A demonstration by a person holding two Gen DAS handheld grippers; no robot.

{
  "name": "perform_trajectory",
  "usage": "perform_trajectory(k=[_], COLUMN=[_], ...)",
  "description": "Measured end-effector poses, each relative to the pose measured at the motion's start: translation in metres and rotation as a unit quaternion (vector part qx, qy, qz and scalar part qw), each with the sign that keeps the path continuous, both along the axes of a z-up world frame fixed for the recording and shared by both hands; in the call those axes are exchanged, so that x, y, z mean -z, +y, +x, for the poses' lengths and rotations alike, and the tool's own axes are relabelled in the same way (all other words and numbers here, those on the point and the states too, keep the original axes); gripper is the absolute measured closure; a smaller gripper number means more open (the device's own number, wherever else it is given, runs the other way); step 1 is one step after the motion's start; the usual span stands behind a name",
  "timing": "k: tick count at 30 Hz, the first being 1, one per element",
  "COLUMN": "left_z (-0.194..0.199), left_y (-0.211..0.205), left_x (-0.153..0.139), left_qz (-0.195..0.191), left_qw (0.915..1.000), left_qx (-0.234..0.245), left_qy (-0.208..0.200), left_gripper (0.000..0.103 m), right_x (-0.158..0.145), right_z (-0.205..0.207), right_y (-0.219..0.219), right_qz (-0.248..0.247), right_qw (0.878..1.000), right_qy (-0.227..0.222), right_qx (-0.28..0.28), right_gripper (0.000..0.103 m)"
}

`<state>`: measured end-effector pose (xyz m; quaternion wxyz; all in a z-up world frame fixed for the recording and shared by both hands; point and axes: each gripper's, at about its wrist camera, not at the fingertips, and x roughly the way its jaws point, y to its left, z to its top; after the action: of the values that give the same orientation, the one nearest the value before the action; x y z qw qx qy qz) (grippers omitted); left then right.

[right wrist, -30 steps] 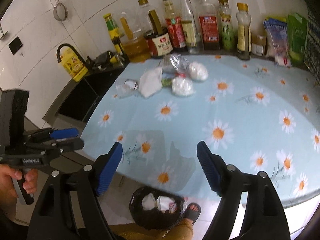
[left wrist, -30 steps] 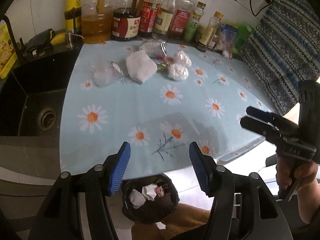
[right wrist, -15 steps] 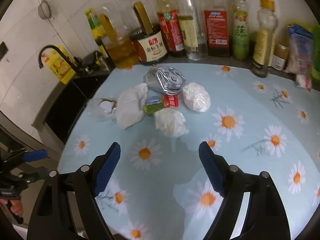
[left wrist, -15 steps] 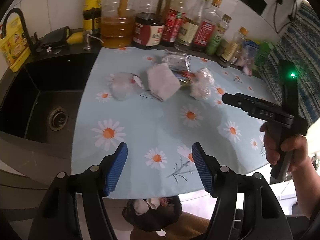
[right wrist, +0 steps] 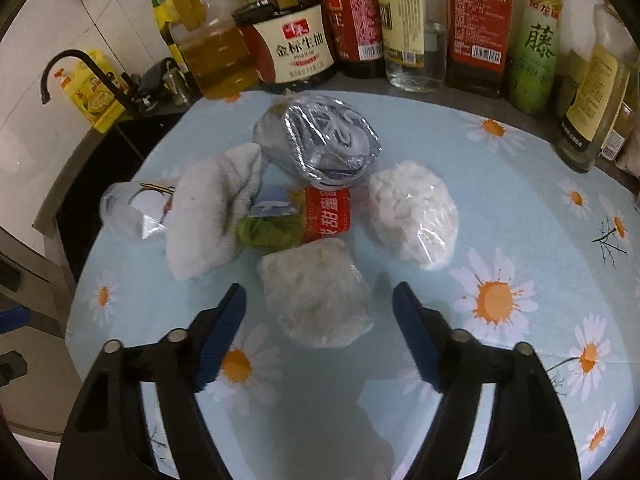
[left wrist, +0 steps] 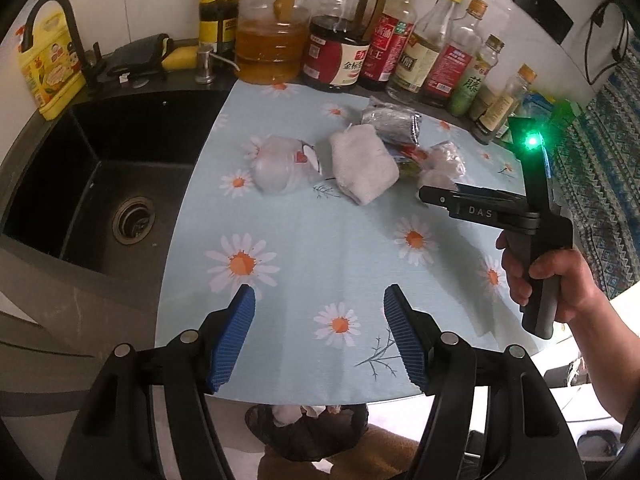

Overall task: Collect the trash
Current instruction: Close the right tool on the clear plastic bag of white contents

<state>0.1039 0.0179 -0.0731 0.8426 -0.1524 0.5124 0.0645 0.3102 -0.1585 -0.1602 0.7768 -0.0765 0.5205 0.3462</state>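
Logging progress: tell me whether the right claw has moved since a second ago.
Yes. The right claw has moved toward the bottle row, reaching the trash pile.

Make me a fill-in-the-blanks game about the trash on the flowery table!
1. The tablecloth is printed with ____.
2. Left of the table is a black ____.
3. The white bag closest to the right gripper lies ____ its open fingers, not squeezed.
4. The left gripper holds ____.

Missing words: daisies; sink; between; nothing

"DAS" on right gripper (left wrist: 440,200), possibly "藤" on green bottle (right wrist: 536,52)
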Motion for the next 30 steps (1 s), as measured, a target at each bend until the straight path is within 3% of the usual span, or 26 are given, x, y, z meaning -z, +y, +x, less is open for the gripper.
perform_trajectory(k=[1, 4, 17, 19, 21, 26, 30], left_z=[0.000, 0.000, 0.021, 0.031, 0.041, 0.071, 0.101], left_y=[0.000, 0.001, 0.006, 0.009, 0.013, 0.020, 0.025], left_x=[0.001, 0.005, 0.006, 0.006, 0.005, 0.007, 0.028], left_qz=[0.000, -0.002, 0.016, 0.022, 0.030, 0.052, 0.084], left_qw=[1.0000, 1.0000, 0.9998, 0.9996, 0.9993, 0.9967, 0.9890], left_qx=[-0.002, -0.006, 0.009, 0.017, 0.023, 0.061, 0.119], left_qy=[0.001, 0.006, 0.004, 0.003, -0.001, -0.003, 0.026], left_gripper=[0.038, 0.038, 0.038, 0.028, 0.026, 0.023, 0.020], right_x=[0.002, 0.003, -0.018, -0.024, -0.031, -0.042, -0.045], right_z=[0.000, 0.002, -0.013, -0.019, -0.028, -0.049, -0.064], right_y=[0.000, 0.000, -0.017, -0.023, -0.030, -0.048, -0.062], right_qz=[-0.001, -0.002, 0.032, 0.044, 0.057, 0.083, 0.091], right_qw=[1.000, 1.000, 0.999, 0.999, 0.998, 0.996, 0.996], right_qy=[0.001, -0.006, -0.008, -0.004, -0.002, 0.006, 0.006], right_qx=[-0.001, 0.000, 0.002, 0.003, 0.003, 0.009, 0.019], right_gripper=[0.040, 0.045, 0.048, 0.048, 0.048, 0.048, 0.048])
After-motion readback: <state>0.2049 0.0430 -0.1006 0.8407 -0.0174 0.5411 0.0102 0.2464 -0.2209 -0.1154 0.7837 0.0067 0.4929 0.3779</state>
